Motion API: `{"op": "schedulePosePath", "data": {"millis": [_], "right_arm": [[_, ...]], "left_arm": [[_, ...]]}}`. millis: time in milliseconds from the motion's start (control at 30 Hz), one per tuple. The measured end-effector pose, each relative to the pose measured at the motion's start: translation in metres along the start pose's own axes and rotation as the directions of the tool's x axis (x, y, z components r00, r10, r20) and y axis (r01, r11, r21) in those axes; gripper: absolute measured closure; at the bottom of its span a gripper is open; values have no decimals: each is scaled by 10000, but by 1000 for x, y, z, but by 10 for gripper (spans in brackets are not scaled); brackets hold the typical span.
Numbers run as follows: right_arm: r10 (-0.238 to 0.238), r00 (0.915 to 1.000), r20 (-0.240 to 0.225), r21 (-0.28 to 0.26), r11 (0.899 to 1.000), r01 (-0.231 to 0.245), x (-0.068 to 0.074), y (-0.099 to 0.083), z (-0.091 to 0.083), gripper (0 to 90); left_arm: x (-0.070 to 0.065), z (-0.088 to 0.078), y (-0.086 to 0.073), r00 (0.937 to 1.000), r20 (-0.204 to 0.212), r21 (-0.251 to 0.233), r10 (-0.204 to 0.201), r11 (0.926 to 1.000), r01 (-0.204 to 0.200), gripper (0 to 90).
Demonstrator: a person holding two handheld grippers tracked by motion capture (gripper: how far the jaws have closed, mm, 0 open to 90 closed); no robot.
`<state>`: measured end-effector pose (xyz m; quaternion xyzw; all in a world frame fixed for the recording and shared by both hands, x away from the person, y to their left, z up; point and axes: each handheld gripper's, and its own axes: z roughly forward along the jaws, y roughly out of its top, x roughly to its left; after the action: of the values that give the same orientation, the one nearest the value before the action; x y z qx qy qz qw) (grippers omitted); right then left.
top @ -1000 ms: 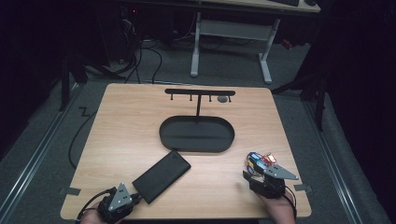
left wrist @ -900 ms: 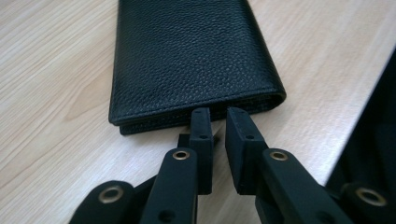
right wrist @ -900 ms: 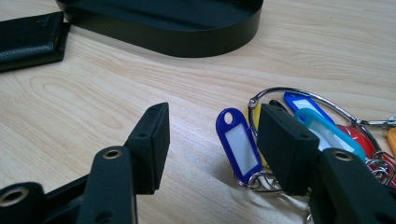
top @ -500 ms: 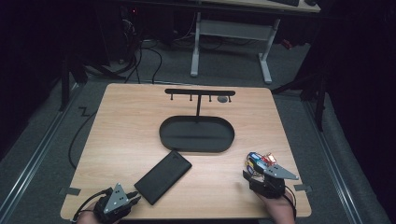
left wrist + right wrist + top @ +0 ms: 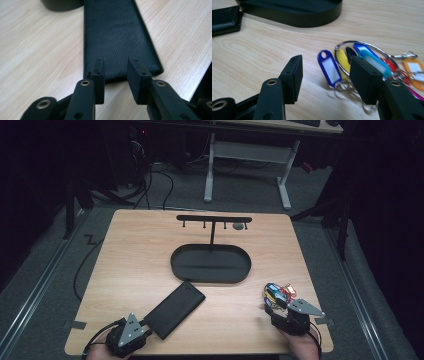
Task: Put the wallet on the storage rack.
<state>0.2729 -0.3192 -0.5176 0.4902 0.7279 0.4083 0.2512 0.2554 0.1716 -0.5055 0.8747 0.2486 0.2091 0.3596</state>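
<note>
One wooden table; one flat black textured wallet; one black oval tray with a hook rack; one metal ring of coloured plastic key tags; two black two-jaw grippers: left gripper, right gripper.

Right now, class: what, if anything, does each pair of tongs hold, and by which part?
Nothing. The left tongs have just opened off the black wallet; the right tongs stand open by the key tags.

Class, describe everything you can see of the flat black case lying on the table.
The black case is a long, flat rectangle with a finely textured, leather-like surface and rounded edges. It lies flat and diagonal on the wooden table, its far corner near the oval tray. The left gripper, jaws just opening, sits at its near end without pinching it.
</note>
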Motion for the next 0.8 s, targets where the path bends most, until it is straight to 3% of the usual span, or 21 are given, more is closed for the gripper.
{"op": "schedulePosePath", "data": {"millis": [33,300,367,500,567,733,800], "right_arm": [[70,9999,109,32,10000,-70,-2,-3,-5,447],[453,9971,614,-4,9990,-454,-12,-16,-25,447],[551,9959,717,-8,9985,-552,-13,-19,-28,447],[585,9947,842,10,9983,-588,-15,-22,-33,447],[655,9940,880,20,9978,-659,-15,-23,-34,446],[638,9944,844,22,9979,-642,-16,-23,-33,446],[627,9946,821,24,9980,-631,-15,-22,-32,446]], "left_arm": [[-4,5,7,9997,32,-1,226,9997,-226,636],[-15,28,25,9975,398,114,592,9982,-597,539],[-16,34,29,9975,437,180,555,9983,-563,507],[-22,46,34,9950,364,336,934,9949,-946,473],[-26,50,36,9910,218,460,1322,9900,-1331,463],[-30,52,34,9861,14,481,1660,9850,-1659,450],[-36,53,32,9756,-296,576,2176,9748,-2157,447]]}}
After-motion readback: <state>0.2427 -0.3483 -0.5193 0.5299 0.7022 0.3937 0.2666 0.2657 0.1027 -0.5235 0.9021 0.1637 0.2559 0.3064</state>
